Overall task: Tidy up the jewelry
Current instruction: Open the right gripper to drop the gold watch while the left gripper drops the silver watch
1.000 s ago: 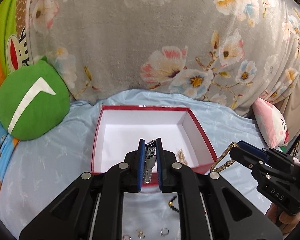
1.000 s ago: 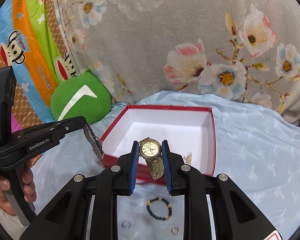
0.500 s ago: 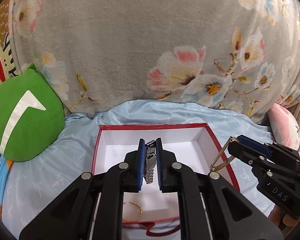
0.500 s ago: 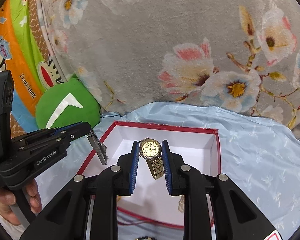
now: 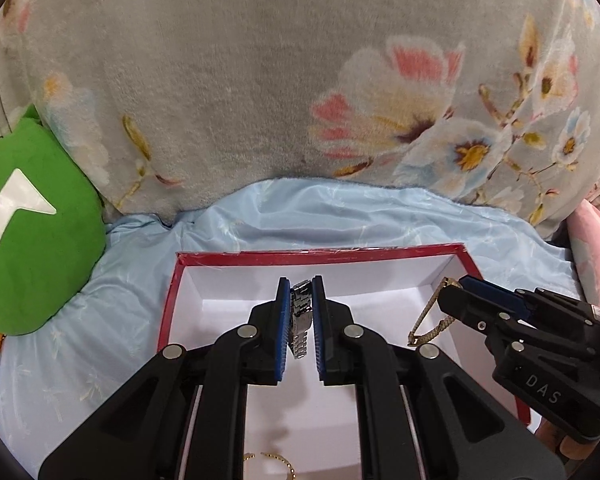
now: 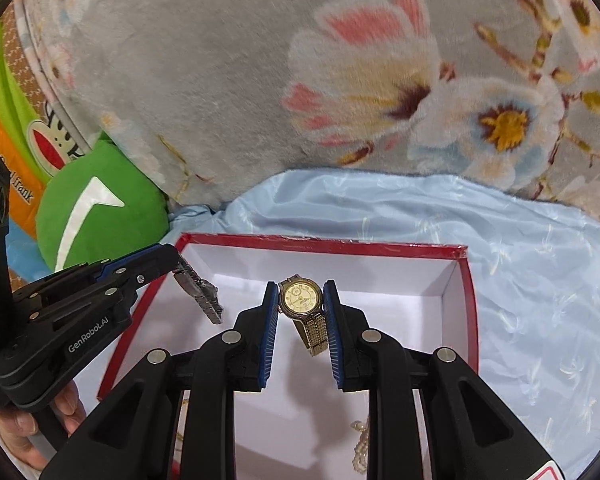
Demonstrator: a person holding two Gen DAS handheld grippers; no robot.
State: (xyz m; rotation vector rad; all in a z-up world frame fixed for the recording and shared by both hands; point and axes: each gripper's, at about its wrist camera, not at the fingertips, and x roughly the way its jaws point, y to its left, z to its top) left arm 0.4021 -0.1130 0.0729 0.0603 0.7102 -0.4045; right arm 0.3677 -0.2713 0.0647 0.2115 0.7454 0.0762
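Both hand-held grippers side by side, tilted downward — left (image 5: pixel 301 312) and right (image 6: pixel 301 312) clamped.

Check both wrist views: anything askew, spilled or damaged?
Nothing stands out. Left claw grips the silver watch, right claw the gold watch, both above the open red box. Nothing spilled.

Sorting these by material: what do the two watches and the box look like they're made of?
Gold watch: gold-toned metal, shiny mesh-like strap, pale dial. Silver watch: steel-like polished links, though plating cannot be ruled out. Box: probably cardboard, with thin straight walls, glossy red outside and matte white inside.
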